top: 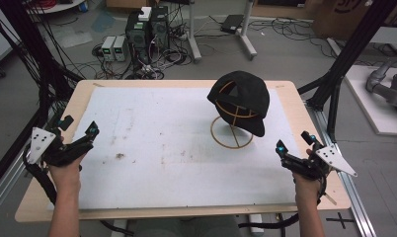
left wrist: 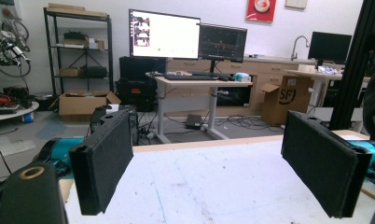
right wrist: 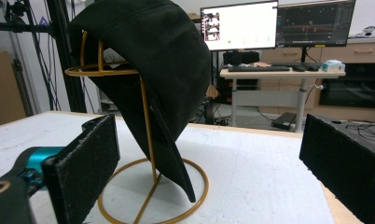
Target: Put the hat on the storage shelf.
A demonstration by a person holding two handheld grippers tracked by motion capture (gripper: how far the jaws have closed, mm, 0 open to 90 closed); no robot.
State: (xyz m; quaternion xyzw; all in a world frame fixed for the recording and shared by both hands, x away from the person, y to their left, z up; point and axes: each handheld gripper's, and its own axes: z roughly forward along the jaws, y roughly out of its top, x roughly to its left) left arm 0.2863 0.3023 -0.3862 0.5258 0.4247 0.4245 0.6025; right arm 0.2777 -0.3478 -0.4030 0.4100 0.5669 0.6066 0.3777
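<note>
1. High view: a black cap (top: 241,96) hangs on a gold wire stand (top: 231,129) whose round base ring rests on the white mat (top: 152,148) covering the bench (top: 305,118). The stand is in the far right part of the bench, nearer the far edge than the near one. The left hand-held gripper (top: 78,126) is held at the bench's left edge, its jaws spread wide and empty, well apart from the cap. The right hand-held gripper (top: 294,140) is at the right edge, jaws also spread wide and empty, near the stand but not touching it; the cap is ahead of it and toward the bench's middle.

2. Left gripper view: the two black jaws stand far apart with nothing between them. Bare white mat (left wrist: 213,182) lies ahead, and the bench's far edge (left wrist: 209,142) runs across beyond it.

3. Right gripper view: the jaws are wide apart and hold nothing. The cap (right wrist: 153,56) and stand (right wrist: 148,135) are close ahead, left of centre, just beyond the left jaw. The cap's brim points down toward the base ring (right wrist: 176,212).
</note>
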